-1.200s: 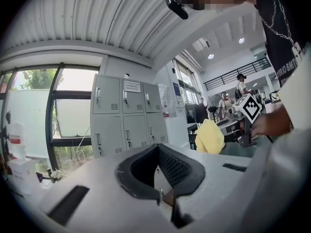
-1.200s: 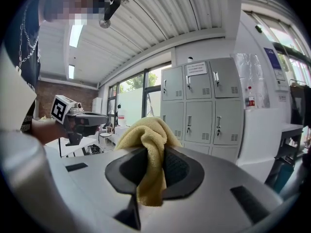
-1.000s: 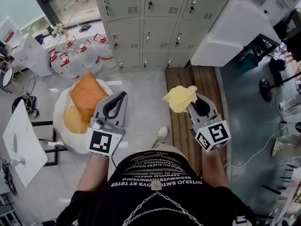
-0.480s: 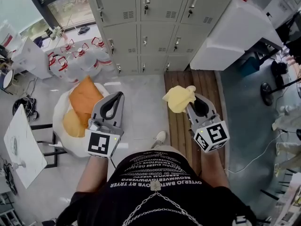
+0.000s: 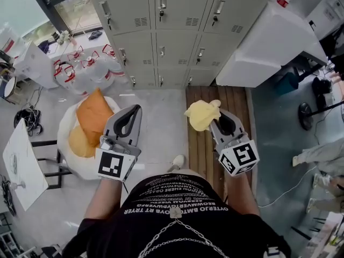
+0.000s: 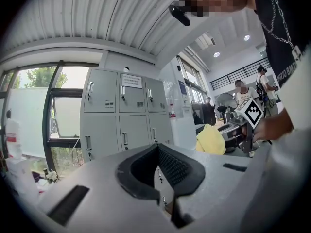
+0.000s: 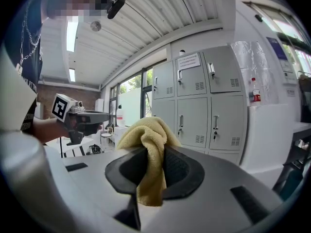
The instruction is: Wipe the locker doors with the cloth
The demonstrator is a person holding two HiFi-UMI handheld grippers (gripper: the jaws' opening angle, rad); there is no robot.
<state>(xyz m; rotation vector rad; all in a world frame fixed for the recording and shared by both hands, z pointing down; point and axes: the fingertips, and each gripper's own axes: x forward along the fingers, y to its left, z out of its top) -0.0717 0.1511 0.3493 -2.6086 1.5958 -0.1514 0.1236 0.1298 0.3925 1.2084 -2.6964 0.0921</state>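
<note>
Grey locker doors [image 5: 172, 15] fill the wall ahead, several rows with small handles; they also show in the left gripper view [image 6: 121, 115] and the right gripper view [image 7: 199, 106]. My right gripper [image 5: 210, 117] is shut on a yellow cloth [image 5: 201, 114], which bunches above its jaws [image 7: 146, 149] and hangs down between them. My left gripper [image 5: 134, 110] is shut with nothing in it, jaws closed tip to tip [image 6: 156, 147]. Both grippers are held at waist height, well short of the lockers.
A white counter [image 5: 269, 42] stands right of the lockers. Water bottles [image 5: 86, 69] cluster at the lockers' left. An orange cushion on a white round seat [image 5: 88, 122] lies by my left gripper. A white table [image 5: 21, 165] is at far left. Wooden planking [image 5: 207, 144] runs underfoot.
The view has shifted so the lockers sit lower and nearer in frame; both grippers keep their pose, the cloth still held in the right one.
</note>
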